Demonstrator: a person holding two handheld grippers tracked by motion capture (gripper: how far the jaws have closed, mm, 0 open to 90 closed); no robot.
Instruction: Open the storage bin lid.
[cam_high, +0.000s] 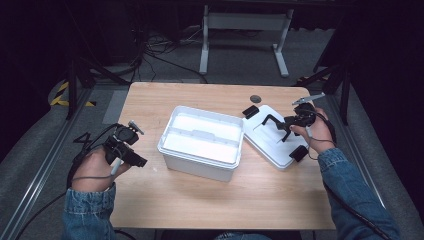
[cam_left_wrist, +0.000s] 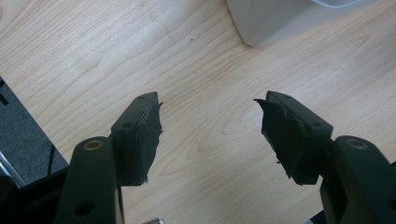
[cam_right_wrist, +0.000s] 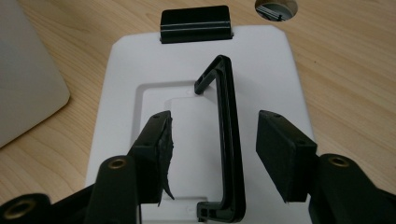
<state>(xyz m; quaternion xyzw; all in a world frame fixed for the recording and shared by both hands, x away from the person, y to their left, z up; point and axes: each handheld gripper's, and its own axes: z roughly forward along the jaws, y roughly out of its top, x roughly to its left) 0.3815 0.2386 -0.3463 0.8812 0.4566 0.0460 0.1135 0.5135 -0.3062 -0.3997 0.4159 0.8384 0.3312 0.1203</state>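
Observation:
A white plastic box stands open in the middle of the table, its corner showing in the left gripper view. Its white lid lies flat to the right of it, with a raised black handle and black latches. My right gripper is open, its jaws on either side of the handle without closing on it. My left gripper is open over bare wood left of the box, holding nothing.
The wooden table has a round cable hole near its far edge. Cables and white desk legs lie on the floor beyond. Bare wood spreads in front of the box.

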